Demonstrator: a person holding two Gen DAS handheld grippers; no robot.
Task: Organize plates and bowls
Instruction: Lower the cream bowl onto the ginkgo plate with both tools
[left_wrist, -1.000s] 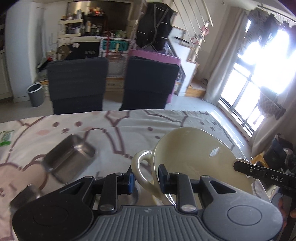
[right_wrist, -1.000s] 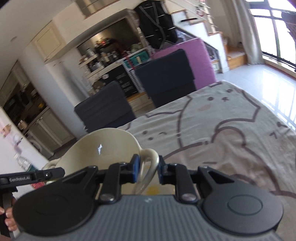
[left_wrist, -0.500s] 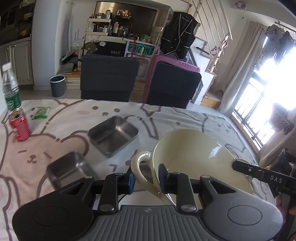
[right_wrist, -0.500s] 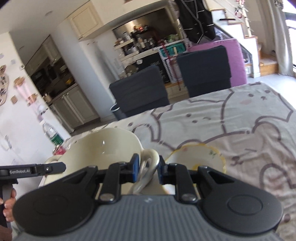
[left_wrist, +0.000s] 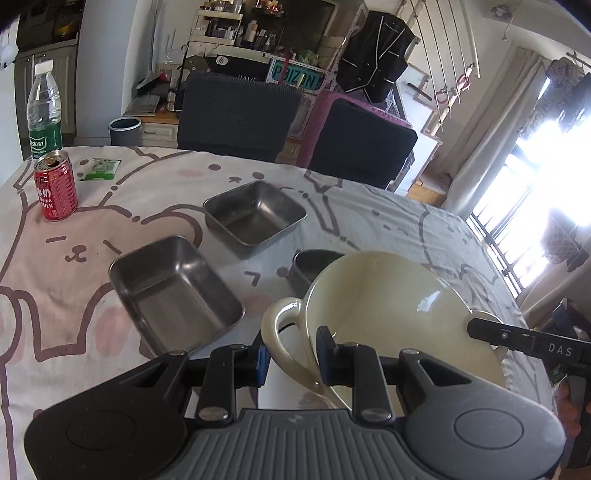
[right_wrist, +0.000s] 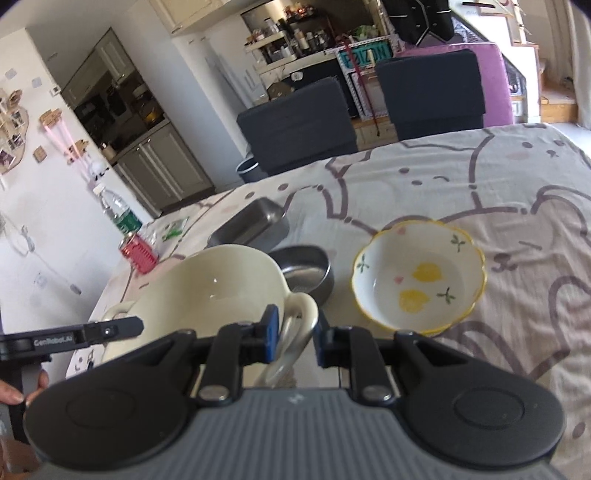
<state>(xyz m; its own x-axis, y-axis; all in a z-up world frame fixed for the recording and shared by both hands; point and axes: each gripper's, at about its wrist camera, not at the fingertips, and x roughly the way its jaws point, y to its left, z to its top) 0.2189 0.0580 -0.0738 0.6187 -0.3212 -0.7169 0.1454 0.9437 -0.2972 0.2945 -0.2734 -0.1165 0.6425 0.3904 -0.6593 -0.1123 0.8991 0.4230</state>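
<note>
A large cream bowl (left_wrist: 388, 306) with two loop handles hangs above the table between both grippers. My left gripper (left_wrist: 291, 354) is shut on its left handle. My right gripper (right_wrist: 293, 334) is shut on its right handle; the bowl (right_wrist: 214, 288) fills the left of that view. Two square steel trays (left_wrist: 173, 291) (left_wrist: 255, 214) and a small round steel bowl (left_wrist: 310, 264) sit on the cloth. A flowered ceramic bowl (right_wrist: 419, 284) with a yellow rim sits to the right of the round steel bowl (right_wrist: 306, 273).
A red can (left_wrist: 55, 186), a water bottle (left_wrist: 44, 110) and a green packet (left_wrist: 100, 169) stand at the table's far left. Two dark chairs (left_wrist: 236, 114) stand behind the table. The patterned cloth (right_wrist: 480, 192) covers the table.
Both grippers, with the cream bowl, have tilted down and swung left. The steel trays, the round steel bowl, the can and the flowered bowl have come into view.
</note>
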